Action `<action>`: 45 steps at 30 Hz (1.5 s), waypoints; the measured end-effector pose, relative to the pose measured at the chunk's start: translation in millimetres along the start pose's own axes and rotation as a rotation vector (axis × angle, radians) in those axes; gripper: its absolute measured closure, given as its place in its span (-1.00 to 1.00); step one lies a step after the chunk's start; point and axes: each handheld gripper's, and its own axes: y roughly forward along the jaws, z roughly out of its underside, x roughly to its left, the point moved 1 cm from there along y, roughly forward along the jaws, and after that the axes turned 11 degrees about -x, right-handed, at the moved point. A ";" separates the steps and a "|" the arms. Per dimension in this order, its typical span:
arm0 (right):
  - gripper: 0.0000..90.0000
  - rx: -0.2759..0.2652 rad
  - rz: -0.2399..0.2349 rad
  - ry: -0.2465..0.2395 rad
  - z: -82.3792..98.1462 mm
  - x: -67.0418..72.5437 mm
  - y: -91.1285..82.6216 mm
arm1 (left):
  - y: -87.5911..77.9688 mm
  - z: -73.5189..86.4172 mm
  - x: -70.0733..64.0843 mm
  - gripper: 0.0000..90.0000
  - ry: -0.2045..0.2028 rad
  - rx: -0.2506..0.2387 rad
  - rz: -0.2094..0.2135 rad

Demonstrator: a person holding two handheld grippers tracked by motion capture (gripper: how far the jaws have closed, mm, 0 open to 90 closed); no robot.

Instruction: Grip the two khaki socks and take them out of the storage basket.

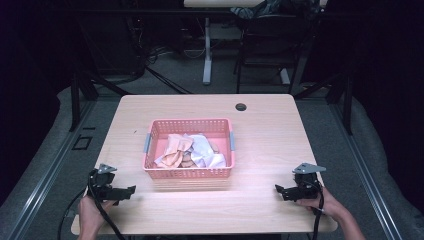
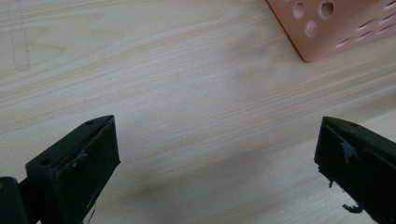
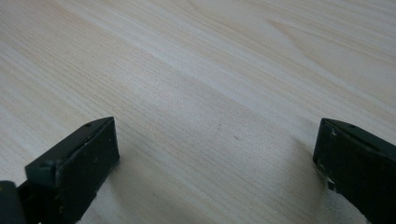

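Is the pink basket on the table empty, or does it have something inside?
Not empty. The pink basket holds crumpled cloths, beige and white, heaped on its floor below the rim. How many there are cannot be told.

We see the pale wooden table [image 1: 270, 135] brightly lit from above while the room around it sinks into darkness. The pink perforated plastic basket [image 1: 189, 172] glows slightly overexposed. Both gripper views show soft shadows and blurred black jaws.

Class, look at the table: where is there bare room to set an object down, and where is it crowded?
Bare wood: the strips left and right of the basket, the band between it and the table's far edge by the hole, and the front strip between the two tongs. Crowded: inside the basket, full of crumpled cloths.
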 end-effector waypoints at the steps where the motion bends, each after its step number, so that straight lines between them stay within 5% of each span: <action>1: -1.00 0.001 0.006 0.000 0.0 0.2 -0.2 | 0.3 -0.3 -0.8 -1.00 0.002 0.014 -0.003; 11: -1.00 0.000 0.011 0.006 0.3 0.9 -0.4 | -9.0 -8.3 -4.3 -0.93 0.012 0.007 -0.014; 26: -1.00 0.002 0.010 0.007 0.3 0.9 -0.7 | -29.3 -34.9 -14.3 -1.00 0.017 -0.016 0.034; 39: -1.00 0.000 0.017 0.016 0.6 1.8 -0.8 | -34.2 -77.8 -23.3 -1.00 0.071 -0.053 0.079; 45: -1.00 0.000 0.021 0.017 0.6 2.1 -0.8 | -29.2 -100.9 -37.6 -1.00 0.104 -0.069 0.121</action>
